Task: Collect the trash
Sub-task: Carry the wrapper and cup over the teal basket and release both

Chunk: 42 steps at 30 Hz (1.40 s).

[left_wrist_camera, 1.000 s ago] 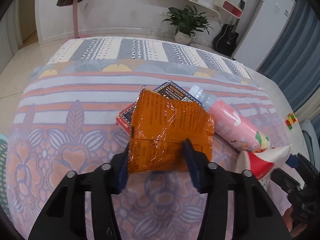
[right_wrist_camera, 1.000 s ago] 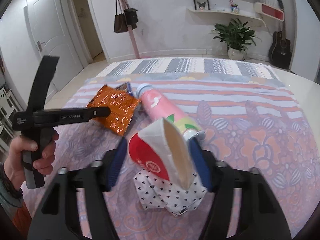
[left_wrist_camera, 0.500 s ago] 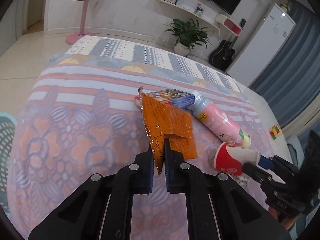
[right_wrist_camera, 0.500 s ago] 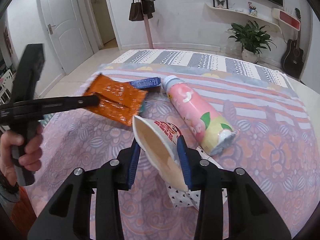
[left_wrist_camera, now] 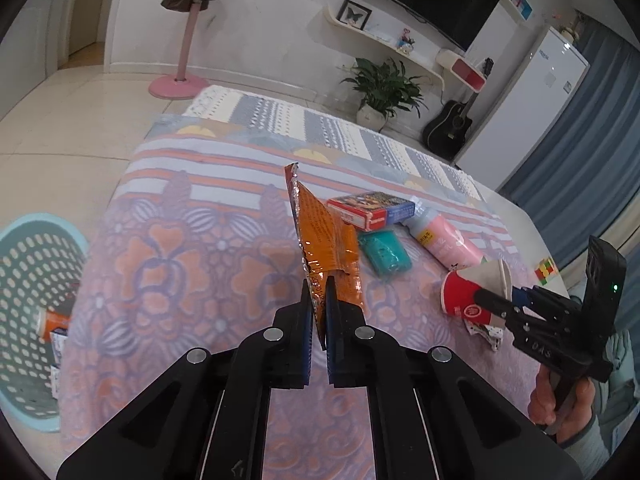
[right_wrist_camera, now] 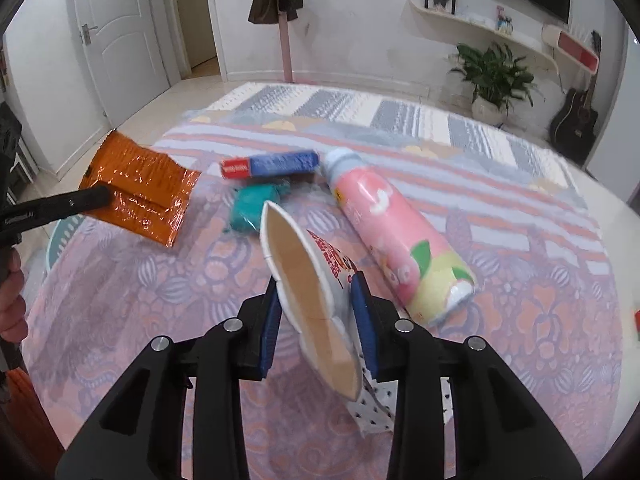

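Observation:
My left gripper is shut on an orange foil wrapper and holds it edge-on above the patterned tablecloth; the wrapper also shows in the right wrist view. My right gripper is shut on a squashed red and white paper cup, lifted off the cloth; the cup also shows in the left wrist view. A teal mesh basket stands on the floor to the left, with some items inside.
On the cloth lie a pink bottle, a red and blue box, a teal packet and a dotted white cloth. A coloured cube sits at the right edge.
Both grippers have closed on their items and lifted them. The left one has carried the wrapper up and left, uncovering the teal packet and box. The right one has raised the cup.

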Each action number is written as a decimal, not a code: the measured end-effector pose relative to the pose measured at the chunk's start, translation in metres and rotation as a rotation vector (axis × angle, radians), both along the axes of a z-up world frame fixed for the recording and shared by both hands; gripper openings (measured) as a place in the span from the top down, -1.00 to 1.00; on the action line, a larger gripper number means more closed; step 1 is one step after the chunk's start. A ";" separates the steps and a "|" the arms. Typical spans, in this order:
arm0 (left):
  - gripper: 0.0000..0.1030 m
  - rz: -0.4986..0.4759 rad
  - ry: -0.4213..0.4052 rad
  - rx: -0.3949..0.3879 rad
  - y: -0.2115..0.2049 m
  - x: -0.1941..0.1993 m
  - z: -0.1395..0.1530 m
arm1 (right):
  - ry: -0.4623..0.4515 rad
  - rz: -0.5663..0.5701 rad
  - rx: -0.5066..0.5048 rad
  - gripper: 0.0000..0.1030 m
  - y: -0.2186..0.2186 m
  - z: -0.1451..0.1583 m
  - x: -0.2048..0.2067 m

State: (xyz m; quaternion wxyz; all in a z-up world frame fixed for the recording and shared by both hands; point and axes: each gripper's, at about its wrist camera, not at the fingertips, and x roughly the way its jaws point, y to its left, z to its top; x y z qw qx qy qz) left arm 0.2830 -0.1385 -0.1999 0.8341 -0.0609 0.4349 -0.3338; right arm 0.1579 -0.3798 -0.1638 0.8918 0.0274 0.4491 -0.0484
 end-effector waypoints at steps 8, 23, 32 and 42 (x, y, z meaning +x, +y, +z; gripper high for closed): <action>0.93 0.051 -0.064 -0.035 0.052 -0.001 0.025 | -0.129 0.082 -0.006 0.41 0.052 0.052 0.017; 0.93 0.356 -0.072 -0.114 0.212 0.022 0.031 | -0.181 0.380 0.198 0.41 0.211 0.077 0.108; 0.93 0.486 0.046 0.032 0.263 0.035 -0.010 | -0.052 0.428 0.263 0.41 0.285 0.030 0.143; 0.93 0.515 0.119 0.128 0.277 0.039 -0.032 | 0.065 0.428 0.337 0.33 0.322 -0.007 0.159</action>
